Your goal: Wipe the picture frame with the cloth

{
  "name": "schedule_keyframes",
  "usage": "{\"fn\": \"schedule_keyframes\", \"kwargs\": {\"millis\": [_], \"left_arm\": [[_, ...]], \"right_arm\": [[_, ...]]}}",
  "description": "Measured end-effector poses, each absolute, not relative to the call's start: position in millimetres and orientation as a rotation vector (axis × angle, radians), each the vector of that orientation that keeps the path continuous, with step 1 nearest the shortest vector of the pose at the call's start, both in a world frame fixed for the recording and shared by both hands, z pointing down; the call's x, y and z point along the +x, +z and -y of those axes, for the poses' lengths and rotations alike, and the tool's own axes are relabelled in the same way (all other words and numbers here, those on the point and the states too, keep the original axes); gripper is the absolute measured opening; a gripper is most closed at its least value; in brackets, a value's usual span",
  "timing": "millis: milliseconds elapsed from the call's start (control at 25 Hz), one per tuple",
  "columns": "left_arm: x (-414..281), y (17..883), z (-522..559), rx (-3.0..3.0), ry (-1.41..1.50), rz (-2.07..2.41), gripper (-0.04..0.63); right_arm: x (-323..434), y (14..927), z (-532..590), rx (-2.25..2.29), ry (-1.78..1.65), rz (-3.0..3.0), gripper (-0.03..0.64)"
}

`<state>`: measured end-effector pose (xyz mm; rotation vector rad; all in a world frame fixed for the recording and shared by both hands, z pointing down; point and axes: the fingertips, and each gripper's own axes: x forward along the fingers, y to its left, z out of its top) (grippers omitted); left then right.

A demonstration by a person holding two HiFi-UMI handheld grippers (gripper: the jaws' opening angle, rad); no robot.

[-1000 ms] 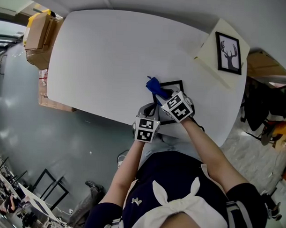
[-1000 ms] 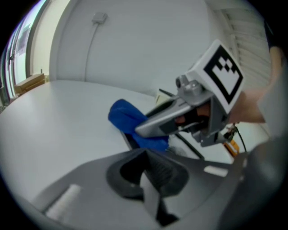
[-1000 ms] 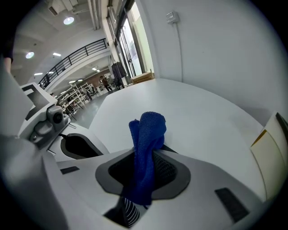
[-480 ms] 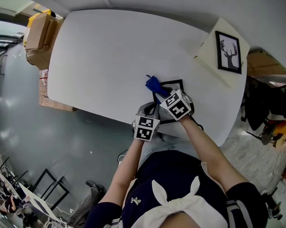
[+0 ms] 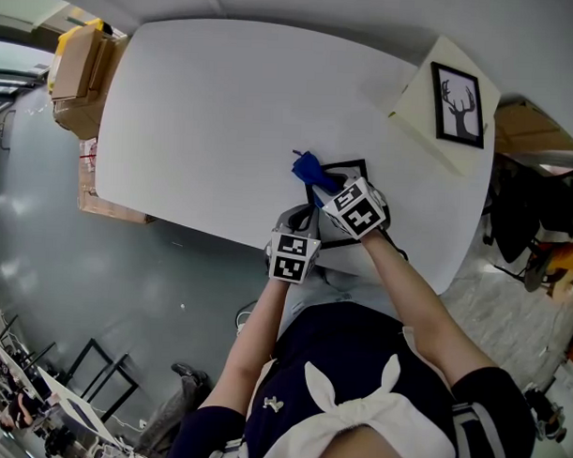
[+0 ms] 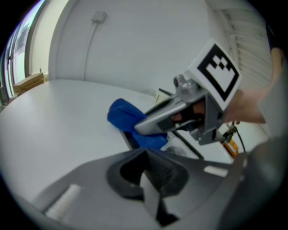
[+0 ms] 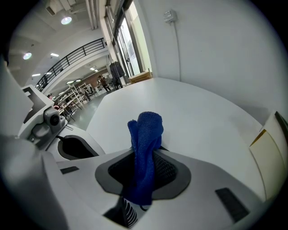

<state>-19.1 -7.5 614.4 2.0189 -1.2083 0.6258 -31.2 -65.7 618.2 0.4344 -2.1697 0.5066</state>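
Note:
A black picture frame [image 5: 354,167] [image 6: 131,140] lies flat near the table's front edge. My right gripper [image 5: 324,189] [image 7: 143,173] [image 6: 143,128] is shut on a bunched blue cloth [image 5: 306,166] [image 7: 146,134] [image 6: 123,116], which sits over the frame's left side. The cloth sticks out past the jaws. Just left of it, my left gripper [image 5: 302,222] [image 6: 148,179] is at the frame's near corner. Its jaws are closed together and nothing shows between them. Both grippers cover much of the frame.
A second framed deer picture [image 5: 457,105] rests on a cream board [image 5: 418,96] at the table's far right. The white table [image 5: 225,118] stretches away to the left. Cardboard boxes [image 5: 78,66] stand on the floor beyond the left end.
The right gripper and the cloth have shifted very slightly away from me across the frame. The left gripper has stayed put.

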Motion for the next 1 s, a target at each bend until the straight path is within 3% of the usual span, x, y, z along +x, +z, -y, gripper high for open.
{"fn": "schedule_keyframes", "kwargs": {"millis": [1000], "left_arm": [[-21, 614, 7, 2.002, 0.606, 1.214, 0.000]], "right_arm": [[-13, 616, 75, 0.487, 0.529, 2.154, 0.097]]}}
